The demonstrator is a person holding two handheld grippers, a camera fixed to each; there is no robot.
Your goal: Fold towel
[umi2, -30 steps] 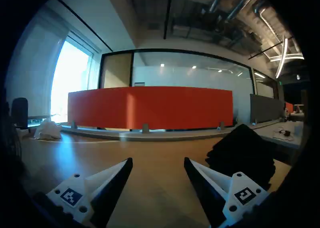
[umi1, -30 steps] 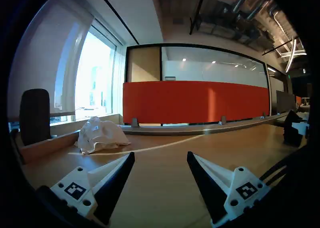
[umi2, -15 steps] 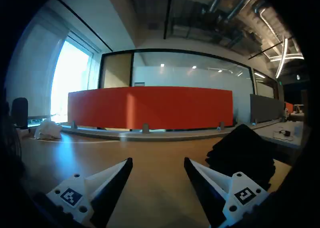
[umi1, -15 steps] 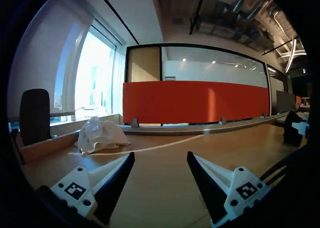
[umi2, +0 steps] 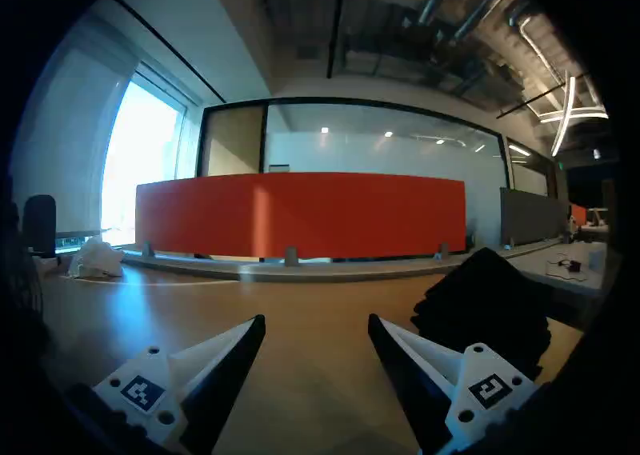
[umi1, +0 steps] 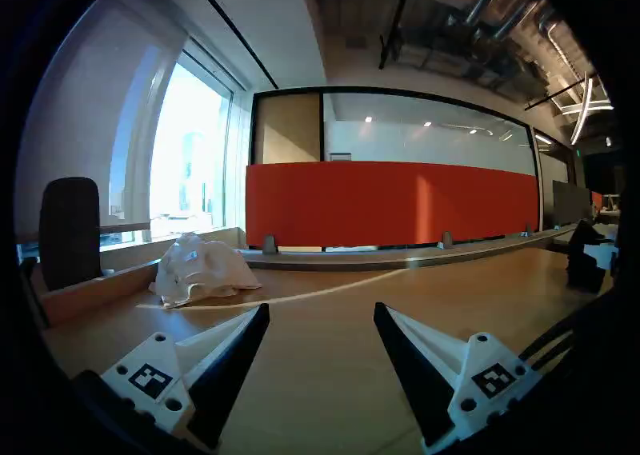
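Note:
A crumpled white towel (umi1: pixel 198 271) lies on the wooden table (umi1: pixel 336 351) at the far left, near the window. In the right gripper view the same white towel (umi2: pixel 94 259) looks small and far off to the left. My left gripper (umi1: pixel 322 319) rests low over the table, open, with nothing between its fingers. A pile of black cloth (umi2: pixel 484 307) sits on the table just right of my right gripper (umi2: pixel 316 331), which is open and empty too. The black cloth (umi1: pixel 584 259) also appears at the right edge of the left gripper view.
An orange divider panel (umi1: pixel 392 203) runs along the table's far edge. A dark chair back (umi1: pixel 70 231) stands at the left by the bright window (umi1: pixel 188 167). Another desk with small items (umi2: pixel 572 267) lies far right.

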